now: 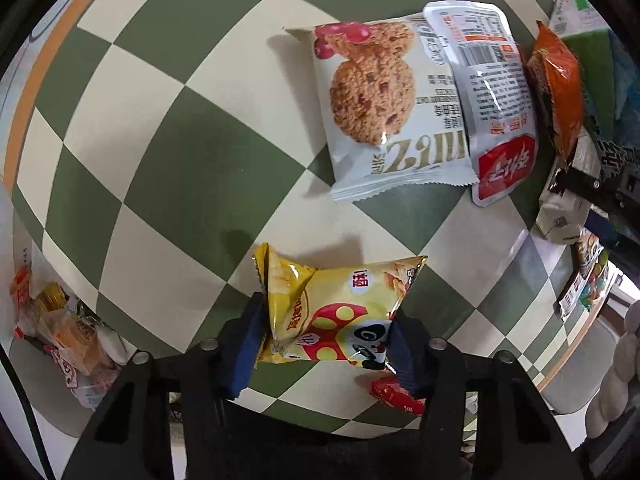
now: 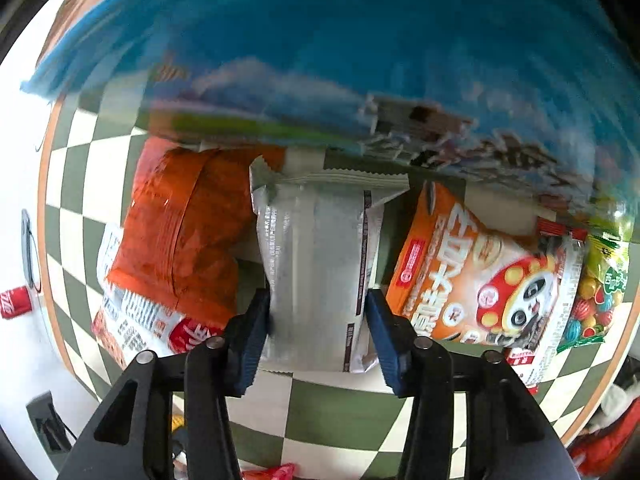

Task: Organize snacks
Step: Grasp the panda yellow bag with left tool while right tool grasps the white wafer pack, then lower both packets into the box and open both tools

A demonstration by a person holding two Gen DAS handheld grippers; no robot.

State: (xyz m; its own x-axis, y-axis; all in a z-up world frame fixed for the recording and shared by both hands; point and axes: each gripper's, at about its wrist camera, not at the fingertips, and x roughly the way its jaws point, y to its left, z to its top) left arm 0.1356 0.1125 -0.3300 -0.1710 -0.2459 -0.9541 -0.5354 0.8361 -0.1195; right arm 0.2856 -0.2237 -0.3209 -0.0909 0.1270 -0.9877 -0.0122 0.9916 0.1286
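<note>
In the left wrist view my left gripper [image 1: 326, 344] is shut on a yellow panda snack bag [image 1: 332, 312], held just above the green-and-cream checkered tablecloth [image 1: 168, 152]. Beyond it lie a white cookie packet [image 1: 380, 108], a silver-and-red pouch [image 1: 492, 96] and an orange packet [image 1: 560, 84]. In the right wrist view my right gripper [image 2: 316, 336] is shut on a silver-white packet [image 2: 316, 264]. An orange packet [image 2: 184, 236] lies to its left and an orange panda bag [image 2: 480, 280] to its right.
A large blue bag [image 2: 360, 40] fills the top of the right wrist view. A candy bag [image 2: 600, 292] lies at the far right. A pile of small snacks [image 1: 68, 332] sits at the left table edge. A red packet [image 1: 394, 394] lies under the left gripper.
</note>
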